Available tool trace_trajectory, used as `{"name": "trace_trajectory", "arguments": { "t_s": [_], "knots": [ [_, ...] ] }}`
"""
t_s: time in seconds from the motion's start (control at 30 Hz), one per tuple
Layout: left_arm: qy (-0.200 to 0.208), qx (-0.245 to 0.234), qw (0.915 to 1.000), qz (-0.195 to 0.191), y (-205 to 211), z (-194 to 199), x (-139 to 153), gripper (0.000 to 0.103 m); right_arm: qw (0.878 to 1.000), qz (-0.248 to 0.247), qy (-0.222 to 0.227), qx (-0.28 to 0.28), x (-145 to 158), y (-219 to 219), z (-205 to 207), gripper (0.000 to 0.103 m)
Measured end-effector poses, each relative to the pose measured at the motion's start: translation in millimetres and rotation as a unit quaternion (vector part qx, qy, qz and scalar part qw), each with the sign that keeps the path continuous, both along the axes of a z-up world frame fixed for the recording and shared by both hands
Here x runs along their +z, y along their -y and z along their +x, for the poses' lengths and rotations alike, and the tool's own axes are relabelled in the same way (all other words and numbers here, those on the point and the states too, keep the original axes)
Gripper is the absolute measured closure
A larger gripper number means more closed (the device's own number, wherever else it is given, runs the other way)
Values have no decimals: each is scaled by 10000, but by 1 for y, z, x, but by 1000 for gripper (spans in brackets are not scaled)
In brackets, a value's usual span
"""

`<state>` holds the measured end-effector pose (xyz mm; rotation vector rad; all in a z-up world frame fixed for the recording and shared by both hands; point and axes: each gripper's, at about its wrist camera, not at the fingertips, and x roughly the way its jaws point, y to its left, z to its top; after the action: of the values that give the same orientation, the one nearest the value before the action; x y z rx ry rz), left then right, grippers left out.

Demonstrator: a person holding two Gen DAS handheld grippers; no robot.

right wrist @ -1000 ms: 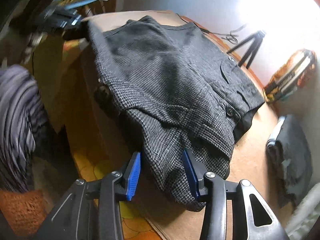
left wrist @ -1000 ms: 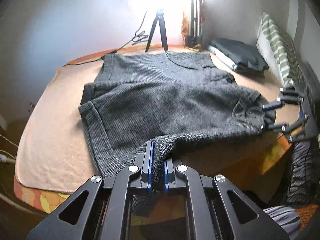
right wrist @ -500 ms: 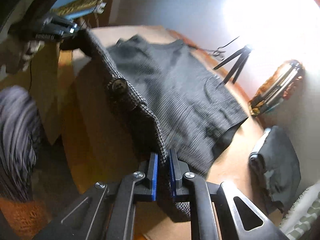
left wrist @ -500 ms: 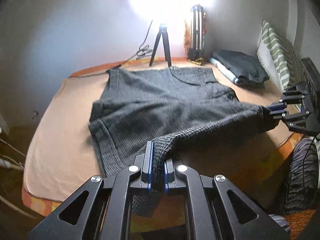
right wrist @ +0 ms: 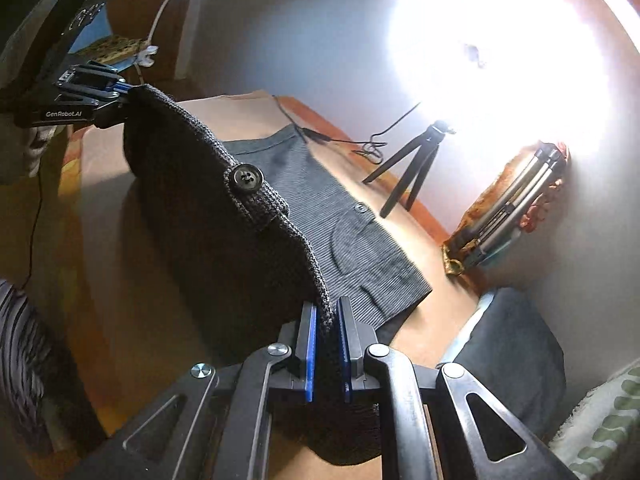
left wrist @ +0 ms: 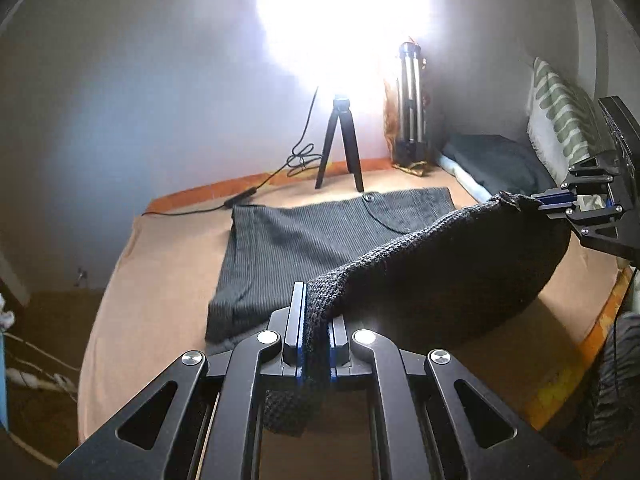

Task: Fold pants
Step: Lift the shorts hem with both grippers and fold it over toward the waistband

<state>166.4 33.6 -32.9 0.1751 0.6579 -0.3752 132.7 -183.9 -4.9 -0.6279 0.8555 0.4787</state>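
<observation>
Grey pants [left wrist: 320, 240] edge clamped between 2 tools.

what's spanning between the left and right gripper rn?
The lifted near edge of the pants, pinched at one end by the left gripper, at the other by the right gripper. Both wrist views show it sagging between them.

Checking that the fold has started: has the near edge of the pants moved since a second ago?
Yes. The near edge of the pants has risen off the bed toward the small tripod, pinched by the left gripper and right gripper.
</observation>
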Motion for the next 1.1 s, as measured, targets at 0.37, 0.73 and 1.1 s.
{"name": "trace_trajectory", "arguments": {
  "t_s": [0.37,0.73,1.1],
  "knots": [
    [306,-54,9994,172,7,70,18,96,9993,-89,243,-269,-4,-4,62,96],
    [215,-100,9981,576,26,142,5,96,9981,-233,135,-558,-41,2,140,96],
    [-416,-74,9928,1122,38,192,-48,96,9968,-409,-286,-625,-98,1,188,96]
  ]
}}
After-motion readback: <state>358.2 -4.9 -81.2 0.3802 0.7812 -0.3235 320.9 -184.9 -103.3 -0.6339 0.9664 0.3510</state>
